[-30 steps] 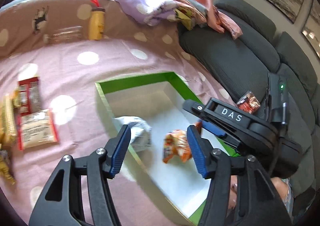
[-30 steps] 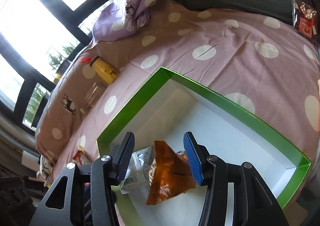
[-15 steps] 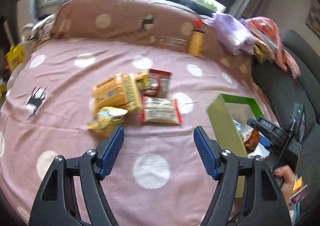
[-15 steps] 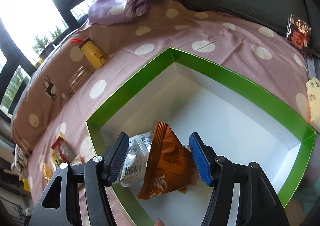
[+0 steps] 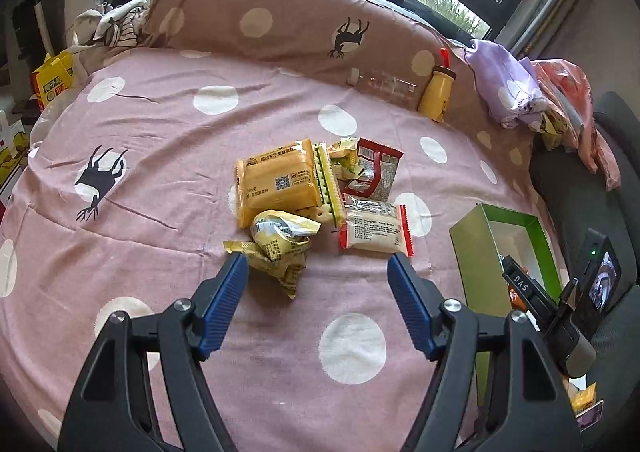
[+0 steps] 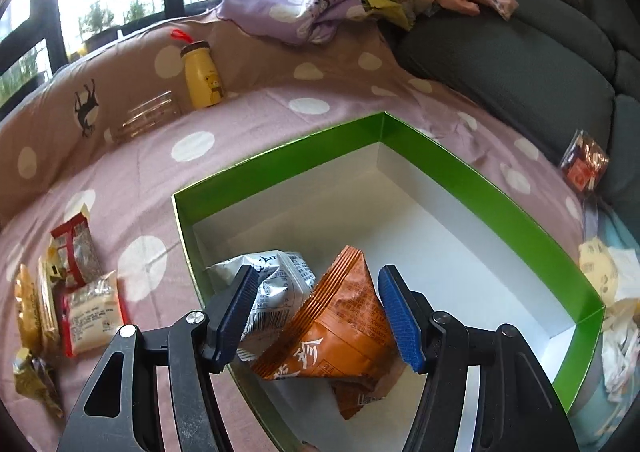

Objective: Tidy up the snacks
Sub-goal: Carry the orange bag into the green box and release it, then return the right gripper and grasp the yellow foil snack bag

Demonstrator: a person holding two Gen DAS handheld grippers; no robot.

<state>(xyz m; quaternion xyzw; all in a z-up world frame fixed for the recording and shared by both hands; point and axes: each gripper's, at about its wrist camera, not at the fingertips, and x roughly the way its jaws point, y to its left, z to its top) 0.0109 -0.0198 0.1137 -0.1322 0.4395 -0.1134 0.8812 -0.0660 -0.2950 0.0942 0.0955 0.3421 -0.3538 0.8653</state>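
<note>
My left hand-held gripper [image 5: 316, 306] has swung away from the green box [image 5: 476, 264] and now hangs open and empty over the snack pile [image 5: 312, 191] on the bed [image 5: 160, 131], its jaws wider than before. My right hand-held gripper [image 6: 316, 316] stays over the box, its jaws parted wider, loose around the orange packet [image 6: 340, 328] lying inside beside a white packet [image 6: 276, 284].

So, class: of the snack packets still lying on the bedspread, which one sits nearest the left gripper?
The crumpled yellow packet, lying just ahead of the left gripper. The flat orange packet, red-edged packet and red packet all lie farther away.
</note>
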